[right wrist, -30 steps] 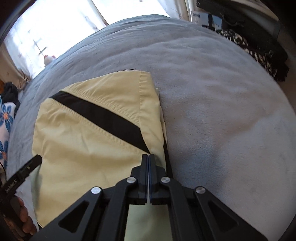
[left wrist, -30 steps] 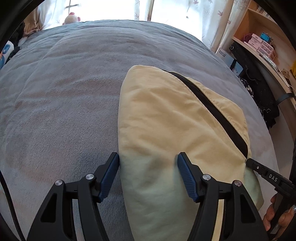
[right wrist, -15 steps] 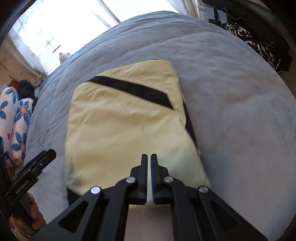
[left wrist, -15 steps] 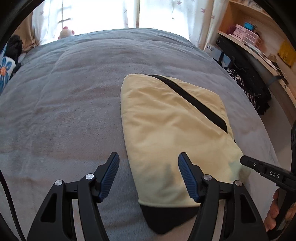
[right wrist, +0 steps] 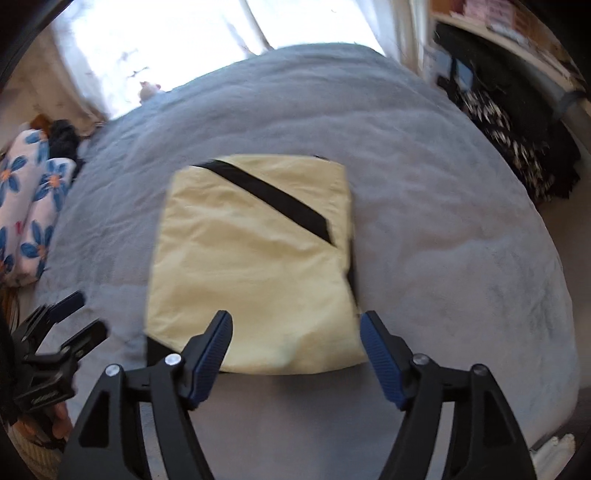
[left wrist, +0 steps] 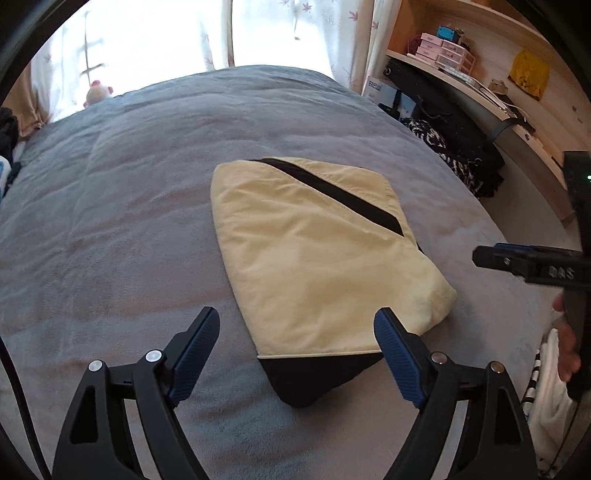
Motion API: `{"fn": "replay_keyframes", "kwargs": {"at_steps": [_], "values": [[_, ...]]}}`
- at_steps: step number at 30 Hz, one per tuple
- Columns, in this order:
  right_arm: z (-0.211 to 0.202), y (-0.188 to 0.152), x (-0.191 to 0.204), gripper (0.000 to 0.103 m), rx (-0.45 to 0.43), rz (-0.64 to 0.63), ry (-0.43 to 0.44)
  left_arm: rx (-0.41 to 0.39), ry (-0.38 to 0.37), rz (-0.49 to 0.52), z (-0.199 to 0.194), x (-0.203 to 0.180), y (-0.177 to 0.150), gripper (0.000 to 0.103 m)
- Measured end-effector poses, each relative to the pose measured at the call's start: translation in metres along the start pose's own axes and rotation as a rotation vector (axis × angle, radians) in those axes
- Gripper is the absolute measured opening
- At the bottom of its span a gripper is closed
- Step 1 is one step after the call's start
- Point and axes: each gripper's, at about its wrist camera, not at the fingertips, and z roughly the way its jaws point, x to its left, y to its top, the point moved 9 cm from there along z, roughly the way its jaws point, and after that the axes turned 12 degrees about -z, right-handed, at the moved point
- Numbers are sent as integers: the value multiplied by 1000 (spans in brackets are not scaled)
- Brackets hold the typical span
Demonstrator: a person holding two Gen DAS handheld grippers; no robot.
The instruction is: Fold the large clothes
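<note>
I have the folded yellow garment (left wrist: 314,258) lying flat on the grey bed cover (left wrist: 129,221), a neat rectangular packet with a black diagonal stripe (left wrist: 332,192) across its far right part and a black panel (left wrist: 314,380) poking out under its near edge. It sits roughly in the middle of the bed, nearer the right side.

My left gripper (left wrist: 295,350) hangs above the near end of the garment, fingers spread wide, with nothing between them; they have just been opening further. The blue pads (left wrist: 195,350) are clear of the cloth. My right gripper (right wrist: 295,350) is also above the near edge of the packet, its fingers having just swung apart from a closed pinch, and they hold nothing; the yellow fabric lies free below them. That view is slightly blurred.

In the left wrist view I see the right gripper's tip coming in from the right edge, well off the garment, with a hand (left wrist: 567,343) behind it. To the far left of the bed lies a flowered pillow (right wrist: 29,206); dark patterned clothing (left wrist: 454,162) is heaped at the far right beside a wooden shelf (left wrist: 480,74). Bright curtains (left wrist: 295,29) fill the far wall.
</note>
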Motion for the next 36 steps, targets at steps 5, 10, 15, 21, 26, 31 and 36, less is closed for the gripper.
{"fn": "replay_keyframes", "kwargs": {"at_steps": [5,10,15,21,26,31,36], "values": [[31,2,-42,72,67,123,76,122,-57,-101,30,19,0,85],[65,3,-63,72,68,164,187,180,-112,-180,63,37,1,85],[110,1,-66,72,77,193,301,217,-150,-238,102,45,-2,85],[149,11,-47,72,53,132,384,237,-172,-279,135,46,-6,85],[165,30,-24,72,17,66,431,218,-240,-334,150,46,3,86],[179,45,-13,70,-7,42,420,203,-276,-380,163,47,13,88],[174,47,-17,24,-8,90,400,145,-265,-416,164,47,22,73]]}}
